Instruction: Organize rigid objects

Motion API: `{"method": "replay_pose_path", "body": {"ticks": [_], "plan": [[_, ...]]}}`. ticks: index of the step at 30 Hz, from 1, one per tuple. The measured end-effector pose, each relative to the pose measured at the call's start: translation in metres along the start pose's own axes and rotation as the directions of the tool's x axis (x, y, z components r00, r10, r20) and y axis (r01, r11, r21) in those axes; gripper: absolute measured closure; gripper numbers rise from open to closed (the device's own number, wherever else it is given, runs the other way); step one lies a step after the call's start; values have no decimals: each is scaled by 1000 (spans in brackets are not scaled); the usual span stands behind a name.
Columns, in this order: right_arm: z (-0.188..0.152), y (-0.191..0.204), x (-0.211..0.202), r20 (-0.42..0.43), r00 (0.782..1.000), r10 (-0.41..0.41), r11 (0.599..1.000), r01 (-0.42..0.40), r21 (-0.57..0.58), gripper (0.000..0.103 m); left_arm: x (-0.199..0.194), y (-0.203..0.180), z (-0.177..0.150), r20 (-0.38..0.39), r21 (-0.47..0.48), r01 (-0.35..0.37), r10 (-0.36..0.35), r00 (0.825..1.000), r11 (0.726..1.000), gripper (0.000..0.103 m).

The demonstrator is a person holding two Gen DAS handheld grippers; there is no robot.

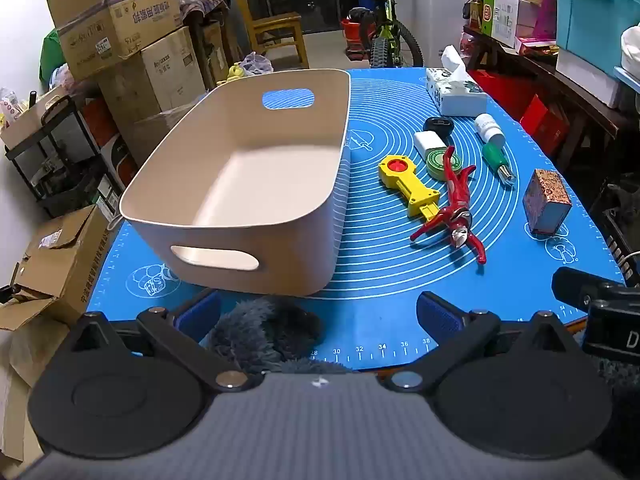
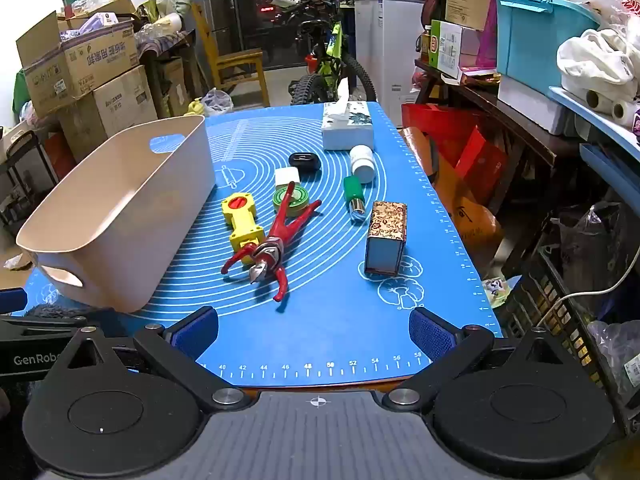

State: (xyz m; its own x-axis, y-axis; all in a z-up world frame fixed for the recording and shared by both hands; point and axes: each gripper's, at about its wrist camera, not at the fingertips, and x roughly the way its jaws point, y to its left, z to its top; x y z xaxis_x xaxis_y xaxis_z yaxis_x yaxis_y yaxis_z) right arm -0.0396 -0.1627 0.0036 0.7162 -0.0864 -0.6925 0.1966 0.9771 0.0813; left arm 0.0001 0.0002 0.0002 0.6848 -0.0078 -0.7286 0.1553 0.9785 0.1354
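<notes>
Both claws are spread and carry nothing. The left claw (image 1: pixel 318 312) hovers at the near desk edge, facing the bin (image 1: pixel 248 184). The right claw (image 2: pixel 314 330) hovers at the same edge, facing the loose items.

Risks from this state:
- The figure (image 2: pixel 272 246) lies flat with limbs splayed, and one arm touches or overlaps the yellow tool (image 2: pixel 240 220). A pinch on either would likely drag the other.
- The figure's legs reach the green tin (image 2: pixel 291 199). Lifting the figure could roll or shift the tin.
- The patterned box (image 2: pixel 387 236) stands upright near the right edge of the mat (image 2: pixel 320 344). A side contact could tip it or push it off the desk.
- The white bottle (image 2: pixel 363 164) and green-handled tool (image 2: pixel 354 196) lie on their sides; being round, they would probably roll if nudged.
- The bin is light-looking and unsecured. A claw striking its wall could slide it toward the left desk edge.

Condition of items: the bin is beige plastic with cut-out handles, sits on the left of the mat and holds nothing. The items lie grouped to its right: a white block (image 2: pixel 287 177), a black case (image 2: pixel 305 162), tin, bottle, both tools, figure, box. All look hard-surfaced and intact. A tissue box (image 2: pixel 347 130) stands at the far end
</notes>
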Motion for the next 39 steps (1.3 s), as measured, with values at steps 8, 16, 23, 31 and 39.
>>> {"method": "replay_pose_path", "body": {"ticks": [8,16,23,31,39], "plan": [[0,0,1,-1,1000,1,1000,-1,2,2,0,0,0,0,3,-3,3,1000,1000,0],[0,0,0,-2,1000,3,1000,-3,1,2,0,1,0,-5,-1,1,-1,1000,1000,0],[0,2,1,-2,1000,3,1000,-3,2,2,4,-3,-1,-4,3,-1,1,1000,1000,0],[0,1,1,-3,1000,4,1000,-4,2,2,4,-3,0,-5,4,0,0,1000,1000,0],[0,2,1,-4,1000,4,1000,-4,2,2,4,-3,0,-6,5,-1,1,1000,1000,0]]}}
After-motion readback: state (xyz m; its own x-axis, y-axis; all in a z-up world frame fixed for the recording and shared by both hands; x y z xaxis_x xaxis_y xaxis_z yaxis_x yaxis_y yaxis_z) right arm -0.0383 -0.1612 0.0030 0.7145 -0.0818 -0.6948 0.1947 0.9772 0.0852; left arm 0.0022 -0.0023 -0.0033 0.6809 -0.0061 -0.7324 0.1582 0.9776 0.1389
